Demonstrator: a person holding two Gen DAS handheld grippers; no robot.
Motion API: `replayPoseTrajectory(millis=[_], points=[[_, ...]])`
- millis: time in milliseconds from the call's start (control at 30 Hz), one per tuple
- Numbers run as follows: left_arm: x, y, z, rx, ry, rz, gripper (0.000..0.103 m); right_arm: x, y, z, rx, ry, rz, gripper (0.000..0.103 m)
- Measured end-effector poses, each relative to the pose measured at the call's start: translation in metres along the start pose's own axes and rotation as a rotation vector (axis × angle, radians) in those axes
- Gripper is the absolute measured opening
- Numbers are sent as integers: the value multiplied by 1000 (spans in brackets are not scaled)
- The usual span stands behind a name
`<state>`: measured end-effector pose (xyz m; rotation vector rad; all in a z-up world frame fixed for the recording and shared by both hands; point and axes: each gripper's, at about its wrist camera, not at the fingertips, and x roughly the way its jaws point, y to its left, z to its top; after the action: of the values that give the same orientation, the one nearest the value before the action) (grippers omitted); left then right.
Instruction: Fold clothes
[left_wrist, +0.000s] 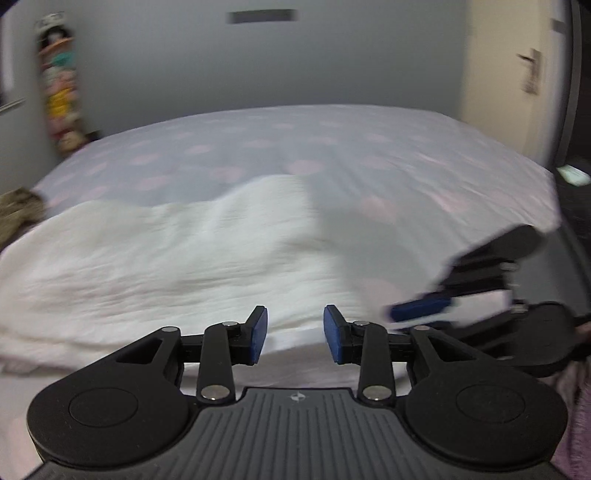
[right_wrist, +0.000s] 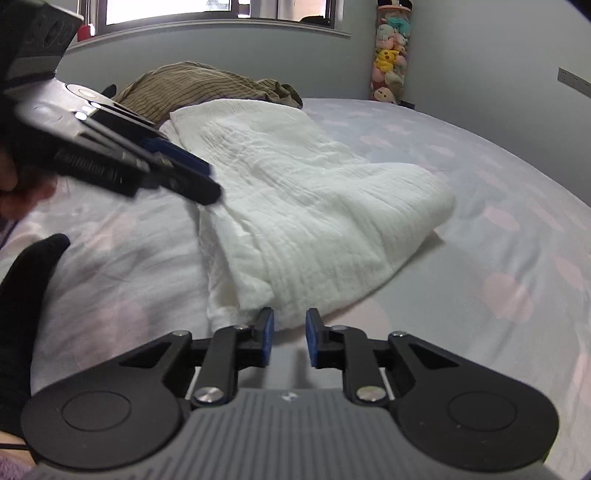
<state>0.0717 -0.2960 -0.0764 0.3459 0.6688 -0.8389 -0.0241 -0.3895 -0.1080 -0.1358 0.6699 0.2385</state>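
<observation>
Covering the bed, a dotted sheet (right_wrist: 498, 192) meets grey walls (left_wrist: 258, 66).

A: The left wrist view is smeared all over; the bed (left_wrist: 332, 155) and the door (left_wrist: 517, 74) streak sideways, and its light is dim and grey.

B: The right wrist view is sharper. Daylight enters by the window (right_wrist: 166, 9) behind the bed, blown out white. Both pictures bend at the edges.

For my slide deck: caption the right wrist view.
Right gripper, jaws open, at the folded white cloth's near edge on the bed.
</observation>
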Motion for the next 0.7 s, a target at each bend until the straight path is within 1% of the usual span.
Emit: replayPoseTrajectory(millis=[100, 133, 200, 233, 267, 367, 433, 500, 567, 700], points=[[16, -14, -3, 18, 44, -64, 32, 9, 7, -2, -29, 7, -34, 21], [22, -16, -4, 16, 65, -75, 32, 11, 6, -2, -30, 12, -41, 20], [31, -16, -9, -4, 94, -78, 32, 11, 4, -3, -21, 14, -45, 8], [35, -15, -11, -14, 106, -79, 32, 10, 1, -3, -11, 10, -42, 8], [39, -14, -13, -25, 117, -80, 32, 9, 1, -2, -13, 8, -41, 4], [46, -11, -15, -56, 132, -75, 32, 1, 0, -1, -23, -11, -24, 2], [46, -12, -15, -60, 134, -73, 32, -7, -1, 0, -25, -28, -3, 2], [46, -12, -15, -60, 134, -70, 32, -15, -2, -1, -27, -25, 24, 1], [45, -12, -15, -61, 135, -65, 32, -17, 0, -4, -55, 1, 48, 1], [46, -10, -12, -72, 137, -46, 31, -7, 12, -9, -132, 98, 95, 0]])
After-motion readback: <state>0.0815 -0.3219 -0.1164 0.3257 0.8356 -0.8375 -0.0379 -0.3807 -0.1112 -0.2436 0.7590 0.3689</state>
